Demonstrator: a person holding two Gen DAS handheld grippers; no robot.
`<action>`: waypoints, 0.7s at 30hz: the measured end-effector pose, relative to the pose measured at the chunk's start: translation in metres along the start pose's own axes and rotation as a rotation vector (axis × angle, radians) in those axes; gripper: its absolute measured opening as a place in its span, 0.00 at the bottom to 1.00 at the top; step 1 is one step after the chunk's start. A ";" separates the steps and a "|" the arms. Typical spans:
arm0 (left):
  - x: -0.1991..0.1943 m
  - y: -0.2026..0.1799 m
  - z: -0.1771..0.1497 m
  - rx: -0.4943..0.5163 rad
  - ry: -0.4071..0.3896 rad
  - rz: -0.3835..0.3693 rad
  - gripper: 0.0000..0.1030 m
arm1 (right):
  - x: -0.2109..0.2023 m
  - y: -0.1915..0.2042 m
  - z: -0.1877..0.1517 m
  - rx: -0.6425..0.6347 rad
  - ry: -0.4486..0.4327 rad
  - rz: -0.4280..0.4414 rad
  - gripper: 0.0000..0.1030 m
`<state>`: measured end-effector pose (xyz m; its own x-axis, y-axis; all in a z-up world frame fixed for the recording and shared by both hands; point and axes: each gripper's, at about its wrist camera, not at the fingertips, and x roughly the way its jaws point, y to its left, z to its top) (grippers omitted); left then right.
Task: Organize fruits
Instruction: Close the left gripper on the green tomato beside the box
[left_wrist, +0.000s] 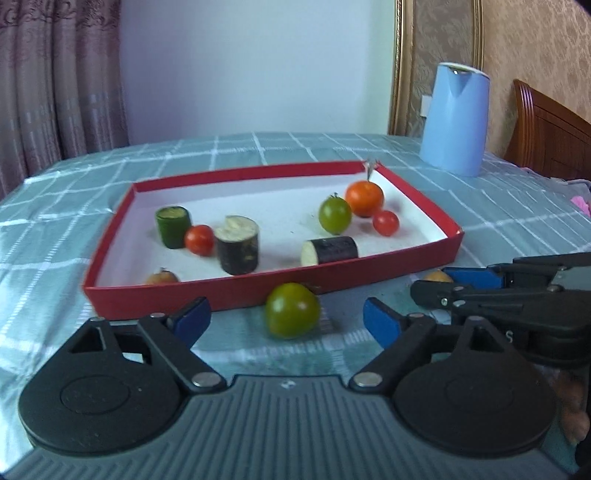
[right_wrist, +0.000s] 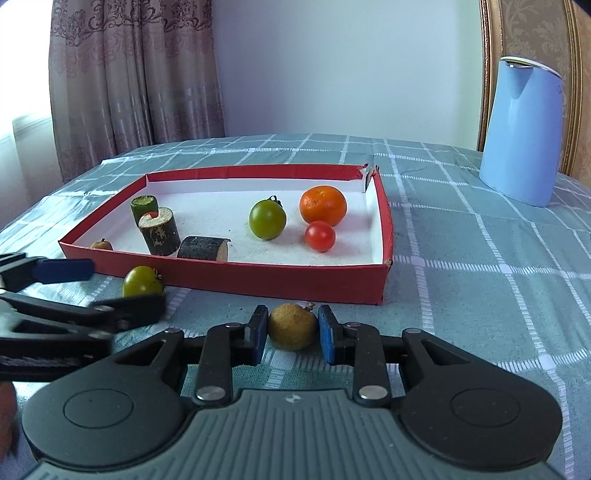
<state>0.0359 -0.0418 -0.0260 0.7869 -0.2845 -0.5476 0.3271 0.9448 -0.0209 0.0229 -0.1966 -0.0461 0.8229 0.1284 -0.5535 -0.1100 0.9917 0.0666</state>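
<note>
My right gripper (right_wrist: 293, 334) sits low on the table with its blue pads (right_wrist: 326, 332) on either side of a small brown fruit (right_wrist: 291, 326); the jaws are narrowed around it, and I think both pads touch it, though the left contact is hard to confirm. My left gripper (left_wrist: 286, 320) is spread wide and holds nothing, with a green tomato (left_wrist: 292, 310) lying on the cloth between its fingertips, clear of both pads.

Both fruits lie just outside the near wall of the red tray (right_wrist: 229, 275). Inside the tray, toward its right end, are an orange (right_wrist: 323, 205), a second green tomato (right_wrist: 267, 219) and a small red tomato (right_wrist: 320, 235). Toward its left end stand a green stump (right_wrist: 143, 206) and a dark stump (right_wrist: 159, 230), a third dark piece (right_wrist: 202, 248) lies on its side by the near wall, and another brown fruit (right_wrist: 101, 244) sits in the near left corner. A blue jug (right_wrist: 521, 129) stands near the table's far right edge.
</note>
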 end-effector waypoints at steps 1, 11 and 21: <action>0.003 0.000 0.001 -0.007 0.008 -0.008 0.82 | 0.000 0.000 0.000 0.001 0.000 0.001 0.27; 0.014 0.009 0.002 -0.057 0.044 -0.024 0.59 | 0.000 0.001 0.000 -0.007 0.002 -0.004 0.27; 0.012 0.004 0.001 -0.025 0.040 0.000 0.35 | 0.004 0.003 -0.001 -0.020 0.020 -0.016 0.27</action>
<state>0.0473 -0.0416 -0.0318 0.7650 -0.2783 -0.5808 0.3138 0.9486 -0.0413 0.0249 -0.1932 -0.0489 0.8134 0.1126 -0.5707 -0.1083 0.9932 0.0416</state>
